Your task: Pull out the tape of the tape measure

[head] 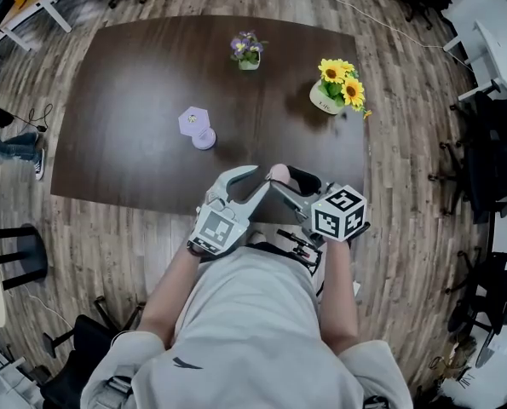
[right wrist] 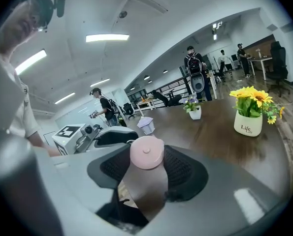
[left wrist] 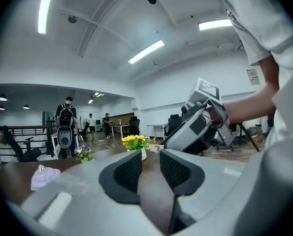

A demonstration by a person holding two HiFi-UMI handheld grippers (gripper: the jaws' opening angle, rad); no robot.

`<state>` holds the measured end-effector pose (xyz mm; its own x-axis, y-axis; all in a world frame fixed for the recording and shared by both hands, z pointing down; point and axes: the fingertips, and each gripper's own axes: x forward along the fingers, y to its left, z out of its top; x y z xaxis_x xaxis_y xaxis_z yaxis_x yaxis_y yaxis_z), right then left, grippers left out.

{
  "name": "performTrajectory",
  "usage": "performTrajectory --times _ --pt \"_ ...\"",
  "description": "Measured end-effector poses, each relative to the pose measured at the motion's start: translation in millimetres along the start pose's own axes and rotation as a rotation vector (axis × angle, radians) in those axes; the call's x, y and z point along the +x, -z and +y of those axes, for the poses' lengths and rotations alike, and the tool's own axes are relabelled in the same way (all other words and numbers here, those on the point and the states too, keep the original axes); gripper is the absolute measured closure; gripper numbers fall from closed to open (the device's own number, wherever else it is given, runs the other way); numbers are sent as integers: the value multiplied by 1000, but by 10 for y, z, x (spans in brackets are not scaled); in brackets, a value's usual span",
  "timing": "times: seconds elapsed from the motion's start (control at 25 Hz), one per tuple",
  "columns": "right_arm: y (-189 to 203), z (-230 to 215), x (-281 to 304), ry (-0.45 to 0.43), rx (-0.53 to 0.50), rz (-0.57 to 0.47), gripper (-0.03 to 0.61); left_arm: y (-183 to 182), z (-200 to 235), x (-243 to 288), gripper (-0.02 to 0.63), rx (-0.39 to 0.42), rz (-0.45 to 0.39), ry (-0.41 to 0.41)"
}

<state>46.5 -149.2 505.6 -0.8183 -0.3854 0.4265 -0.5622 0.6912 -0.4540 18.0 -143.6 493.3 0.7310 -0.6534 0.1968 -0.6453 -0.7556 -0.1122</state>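
The right gripper is clamped on the tape measure, a round pink case held edge-up between its black pads, which press on both sides. In the head view the case hangs at the table's 6 o'clock edge, just in front of the person's chest. The left gripper stands with its jaws apart and nothing between them; only the dark tabletop shows through the gap. Its tips sit just beside the case, at its 9 o'clock. No pulled-out tape can be made out. From the case, the sunflowers stand at 1 o'clock, the purple flowers at 12, and a lilac box at 10.
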Motion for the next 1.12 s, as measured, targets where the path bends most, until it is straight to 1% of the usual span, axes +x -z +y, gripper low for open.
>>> performTrajectory --times 0.2,0.24,0.36,0.4,0.6,0.84,0.92,1.04,1.12 --pt "-34 39 -12 -26 -30 16 364 -48 -92 -10 556 17 -8 26" --pt "-38 51 -21 -34 -37 20 364 -60 -112 -15 570 8 -12 28" --pt "-42 94 -61 -67 -66 36 364 -97 -143 -34 600 -65 -31 14" --pt "-45 104 -73 -76 -75 40 364 -106 -148 -37 600 -68 -33 14" --pt "-41 135 -117 -92 -107 56 364 -134 -196 -42 600 2 -30 36" --pt "-60 178 -116 -88 -153 77 364 -152 -195 -74 600 -24 -42 41" --pt "-53 181 -106 -79 -161 78 364 -139 -190 -85 601 -14 -38 43" --pt "-65 147 -97 -51 -153 66 364 -129 -144 -111 603 -10 -32 22" --pt "-81 92 -105 -20 -150 63 364 -108 -74 -143 603 -27 -30 -4"
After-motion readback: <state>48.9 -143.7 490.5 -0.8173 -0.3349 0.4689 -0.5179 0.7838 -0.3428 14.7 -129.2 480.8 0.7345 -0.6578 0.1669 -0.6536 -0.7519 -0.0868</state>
